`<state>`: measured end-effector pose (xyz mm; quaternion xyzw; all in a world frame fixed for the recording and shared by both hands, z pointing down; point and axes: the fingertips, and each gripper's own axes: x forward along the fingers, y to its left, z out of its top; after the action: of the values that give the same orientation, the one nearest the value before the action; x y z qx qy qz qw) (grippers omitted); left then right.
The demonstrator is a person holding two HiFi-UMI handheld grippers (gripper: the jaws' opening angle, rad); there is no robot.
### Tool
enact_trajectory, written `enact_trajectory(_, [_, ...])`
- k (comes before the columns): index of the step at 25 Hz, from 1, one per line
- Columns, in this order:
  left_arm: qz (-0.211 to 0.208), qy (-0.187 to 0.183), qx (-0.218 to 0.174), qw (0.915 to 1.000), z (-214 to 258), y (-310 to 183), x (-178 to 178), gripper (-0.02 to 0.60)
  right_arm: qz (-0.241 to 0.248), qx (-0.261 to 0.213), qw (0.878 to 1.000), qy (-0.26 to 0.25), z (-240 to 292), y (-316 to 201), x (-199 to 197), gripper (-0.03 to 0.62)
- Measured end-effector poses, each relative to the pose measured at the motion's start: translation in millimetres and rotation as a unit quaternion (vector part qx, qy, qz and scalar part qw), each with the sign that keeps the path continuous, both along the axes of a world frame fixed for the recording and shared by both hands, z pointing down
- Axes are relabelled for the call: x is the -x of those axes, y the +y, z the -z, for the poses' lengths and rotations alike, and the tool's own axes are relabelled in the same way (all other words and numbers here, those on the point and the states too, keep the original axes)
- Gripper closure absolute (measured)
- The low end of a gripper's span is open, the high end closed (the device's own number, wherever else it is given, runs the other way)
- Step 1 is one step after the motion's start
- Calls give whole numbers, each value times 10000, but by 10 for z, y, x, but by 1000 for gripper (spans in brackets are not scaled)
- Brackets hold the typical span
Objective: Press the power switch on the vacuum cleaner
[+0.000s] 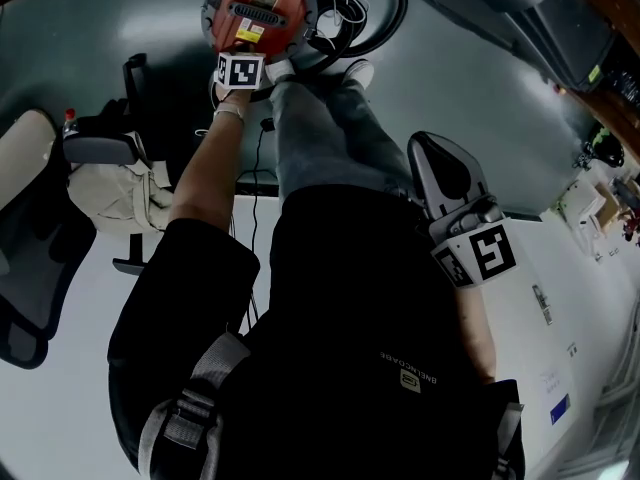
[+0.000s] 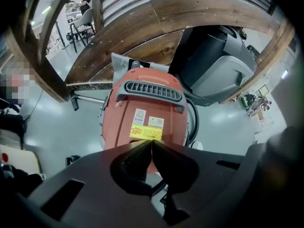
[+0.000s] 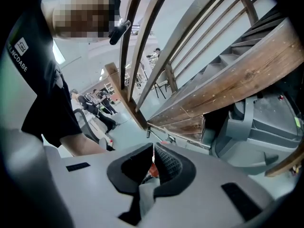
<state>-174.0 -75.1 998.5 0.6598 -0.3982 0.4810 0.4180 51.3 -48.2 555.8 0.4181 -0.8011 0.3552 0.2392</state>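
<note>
The red vacuum cleaner (image 1: 258, 8) stands on the grey floor at the top of the head view. In the left gripper view its red body (image 2: 142, 110) fills the middle, with a dark slotted grille (image 2: 149, 90) and a yellow sticker (image 2: 146, 133). I cannot pick out a power switch. My left gripper (image 1: 241, 56) is stretched down to the vacuum's near edge. It is shut, and its black tips (image 2: 151, 142) meet just under the yellow sticker. My right gripper (image 1: 455, 183) hangs back at my right side. This one is grey, shut and empty, its tips (image 3: 153, 148) pointing toward the stairs.
A black hose (image 1: 372, 18) coils beside the vacuum, near my white shoe (image 1: 356, 71). An office chair (image 1: 40, 258) and a bag (image 1: 115, 193) stand left, a white table (image 1: 580, 298) right. Wooden stair beams (image 2: 142, 27) and a grey machine (image 2: 223, 65) rise behind the vacuum.
</note>
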Motion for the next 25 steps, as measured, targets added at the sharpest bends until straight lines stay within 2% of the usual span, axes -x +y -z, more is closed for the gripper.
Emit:
enact_trajectory(8, [-81, 94, -79, 9999, -137, 14, -27, 566, -139, 59, 9999, 41, -78, -23, -36, 565])
enact_trajectory(12, [-25, 272, 12, 9996, -207, 43, -50, 566, -140, 105, 9998, 51, -122, -8, -6, 565])
enact_trajectory(16, [-266, -23, -243, 9993, -209, 27, -56, 566, -164, 133, 9998, 44, -155, 9, 17, 565])
enact_trajectory(18, [-112, -13, -310, 9995, -217, 36, -58, 566, -167, 144, 9998, 21, -161, 17, 38, 565])
enact_trajectory(21, [48, 63, -244, 9997, -214, 25, -64, 566, -166, 132, 9998, 4, -157, 15, 50, 565])
enact_trajectory(25, [-28, 192, -23, 9998, -215, 39, -58, 566, -231, 100, 9997, -14, -115, 17, 48, 565])
